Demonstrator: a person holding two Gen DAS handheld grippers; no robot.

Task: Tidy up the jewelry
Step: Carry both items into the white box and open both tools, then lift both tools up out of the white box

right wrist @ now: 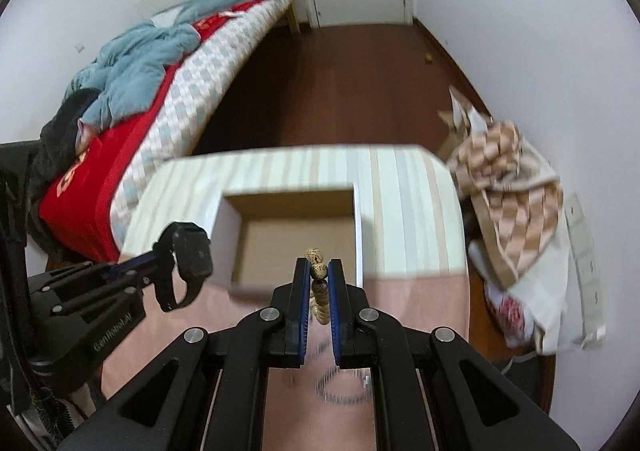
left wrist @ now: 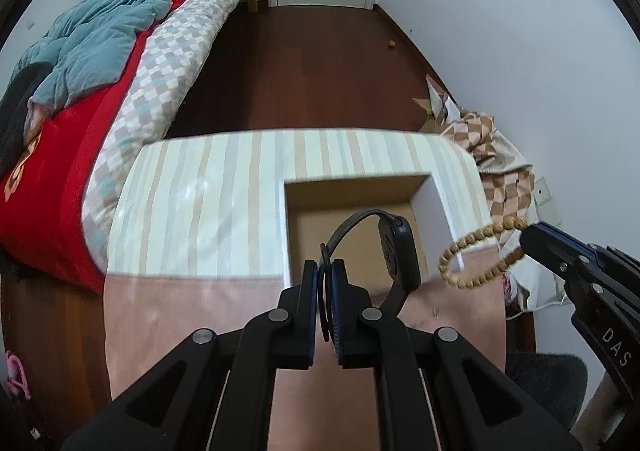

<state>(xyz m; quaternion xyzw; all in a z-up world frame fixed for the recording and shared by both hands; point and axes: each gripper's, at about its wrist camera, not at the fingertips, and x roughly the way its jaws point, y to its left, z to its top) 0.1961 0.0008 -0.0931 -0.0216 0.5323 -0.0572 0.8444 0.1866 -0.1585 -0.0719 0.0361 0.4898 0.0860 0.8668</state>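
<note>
Between the fingers of the left gripper (left wrist: 325,271) a black smartwatch with a dark rubber strap (left wrist: 394,251) is clamped by its strap, the jaws closed on the band. Its rounded rectangular case is carried ahead and to the right of the fingertips, above the open white cardboard box with a brown interior (left wrist: 436,207), which lies just ahead of the claw on the striped cloth-covered table (left wrist: 200,203). To the right of that claw, a bracelet of round tan wooden beads (left wrist: 472,251) is pinched by the right gripper (right wrist: 319,271), its jaws closed on speckled beads. Its loop hangs free in the air beside the box's right wall. From the right wrist, the box (right wrist: 228,223) is seen just ahead of the fingertips.
</note>
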